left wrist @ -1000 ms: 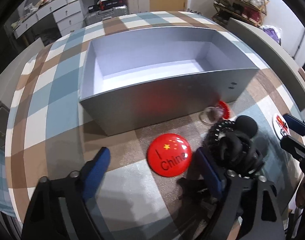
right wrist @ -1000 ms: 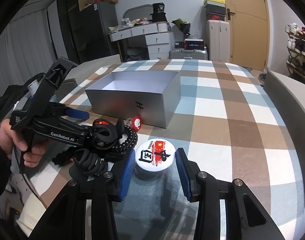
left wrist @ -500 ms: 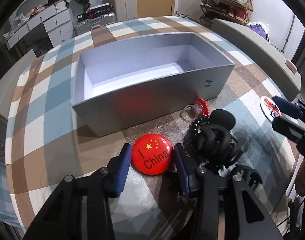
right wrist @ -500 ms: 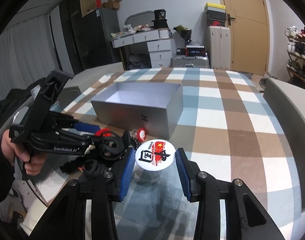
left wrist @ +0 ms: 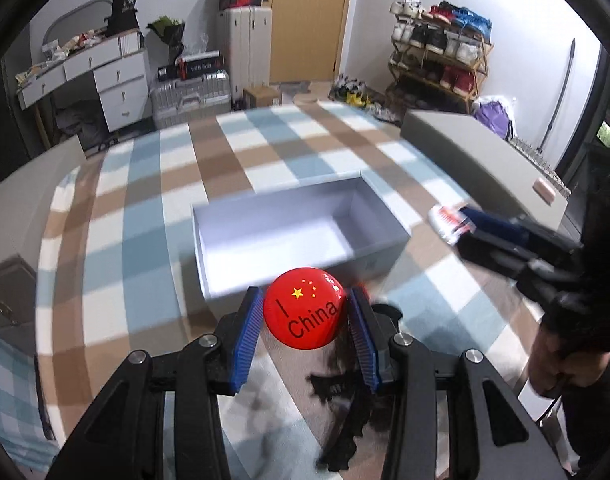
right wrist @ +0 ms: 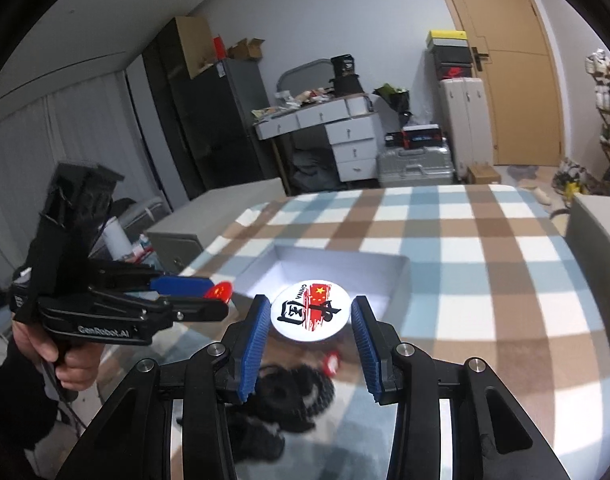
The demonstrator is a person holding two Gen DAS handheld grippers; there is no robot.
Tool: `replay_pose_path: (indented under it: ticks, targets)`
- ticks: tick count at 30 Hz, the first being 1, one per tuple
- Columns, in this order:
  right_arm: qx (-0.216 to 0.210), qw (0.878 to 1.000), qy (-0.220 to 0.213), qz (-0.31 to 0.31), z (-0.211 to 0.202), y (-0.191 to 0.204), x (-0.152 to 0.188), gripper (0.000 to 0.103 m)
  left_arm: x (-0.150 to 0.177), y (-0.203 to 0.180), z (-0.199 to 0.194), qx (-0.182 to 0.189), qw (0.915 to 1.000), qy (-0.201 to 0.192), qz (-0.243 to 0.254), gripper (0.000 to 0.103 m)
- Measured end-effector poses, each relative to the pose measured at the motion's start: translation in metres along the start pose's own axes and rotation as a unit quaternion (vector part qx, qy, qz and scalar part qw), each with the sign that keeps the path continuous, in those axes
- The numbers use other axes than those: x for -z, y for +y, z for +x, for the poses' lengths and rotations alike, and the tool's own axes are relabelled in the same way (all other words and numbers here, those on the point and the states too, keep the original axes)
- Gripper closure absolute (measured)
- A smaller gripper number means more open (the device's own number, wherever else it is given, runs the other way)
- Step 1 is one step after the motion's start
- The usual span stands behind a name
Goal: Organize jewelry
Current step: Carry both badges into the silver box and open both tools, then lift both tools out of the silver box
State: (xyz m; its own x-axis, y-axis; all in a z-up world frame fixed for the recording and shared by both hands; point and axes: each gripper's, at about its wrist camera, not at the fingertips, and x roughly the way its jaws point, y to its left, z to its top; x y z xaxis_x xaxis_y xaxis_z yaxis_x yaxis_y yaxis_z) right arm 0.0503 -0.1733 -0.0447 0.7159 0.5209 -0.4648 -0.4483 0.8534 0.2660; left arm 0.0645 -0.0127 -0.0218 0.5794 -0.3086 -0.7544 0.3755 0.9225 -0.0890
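— How do your jaws stand?

— Your left gripper (left wrist: pixel 305 316) has its two blue pads clamped on the red badge (left wrist: pixel 304 307), the one with yellow stars and "I China", and it is held up in the air above the near wall of the grey box (left wrist: pixel 297 232). Your right gripper (right wrist: pixel 311 326) is closed on the white badge (right wrist: pixel 310 311) with the red flag print, also lifted, in front of that box (right wrist: pixel 345 268).

— How many things do you count?

— Two badges, one in each gripper. One box, open at the top, its white floor bare as far as you can see. On the checked tablecloth (left wrist: pixel 145 200) below your grippers lies one dark heap of black beaded jewelry (right wrist: pixel 293 396), blurred, so you cannot tell how many pieces are in it. One small red piece (right wrist: pixel 331 363) lies just beside the heap.

— What stands in the way?

— In the left wrist view, your right gripper (left wrist: pixel 461 222) reaches in from the right, near the box's right end. In the right wrist view, your left gripper (right wrist: pixel 221 296) comes in from the left, beside the box.
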Motion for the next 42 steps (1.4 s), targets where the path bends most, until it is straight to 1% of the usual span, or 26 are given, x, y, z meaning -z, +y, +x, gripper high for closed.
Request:
replay_pose_path:
  ticks: [2,5,11,14,18,22,29,32,34,36,38,39,42]
  targets:
    - [-0.006,1.000,0.004,-0.002,0.010,0.001,-0.006,0.062,-0.010,0.002,0.002,-0.008,0.9999,-0.011,0.006,0.065]
    - [-0.008,1.000,0.008,-0.010,0.026,-0.001,-0.015,0.062,-0.024,0.008,0.014,-0.012,0.9998,-0.013,0.007,0.065]
    - [0.000,0.999,0.032,-0.018,0.061,-0.012,-0.030,0.062,-0.040,0.025,0.048,-0.001,0.9999,0.014,-0.005,0.065]
    - [0.010,0.999,0.048,-0.020,0.077,-0.019,-0.031,0.062,-0.044,0.029,0.061,0.006,0.9995,0.029,-0.010,0.065]
    - [0.006,0.997,0.070,-0.014,0.094,-0.027,-0.031,0.062,-0.046,0.030,0.074,0.016,0.9989,0.045,-0.006,0.065]
    - [0.013,0.996,0.089,-0.012,0.108,-0.032,-0.028,0.062,-0.047,0.032,0.084,0.022,0.9979,0.060,-0.007,0.065]
    - [0.015,0.995,0.095,0.002,0.117,-0.038,-0.028,0.061,-0.048,0.037,0.094,0.031,0.9969,0.069,-0.025,0.065]
    - [0.015,0.995,0.097,0.001,0.119,-0.037,-0.027,0.060,-0.048,0.037,0.095,0.032,0.9970,0.067,-0.024,0.065]
    - [0.019,0.995,0.095,0.003,0.119,-0.038,-0.026,0.054,-0.048,0.037,0.095,0.032,0.9970,0.066,-0.023,0.063]
    - [0.016,0.996,0.089,0.011,0.114,-0.039,-0.027,0.051,-0.048,0.037,0.095,0.034,0.9970,0.065,-0.024,0.059]
    - [0.019,0.996,0.081,0.018,0.109,-0.041,-0.028,0.041,-0.047,0.039,0.092,0.030,0.9973,0.061,-0.028,0.055]
    - [0.019,0.997,0.075,0.022,0.104,-0.041,-0.028,0.040,-0.046,0.039,0.090,0.028,0.9974,0.059,-0.030,0.052]
    - [0.021,0.998,0.059,0.028,0.091,-0.041,-0.030,0.040,-0.044,0.042,0.081,0.021,0.9980,0.048,-0.036,0.052]
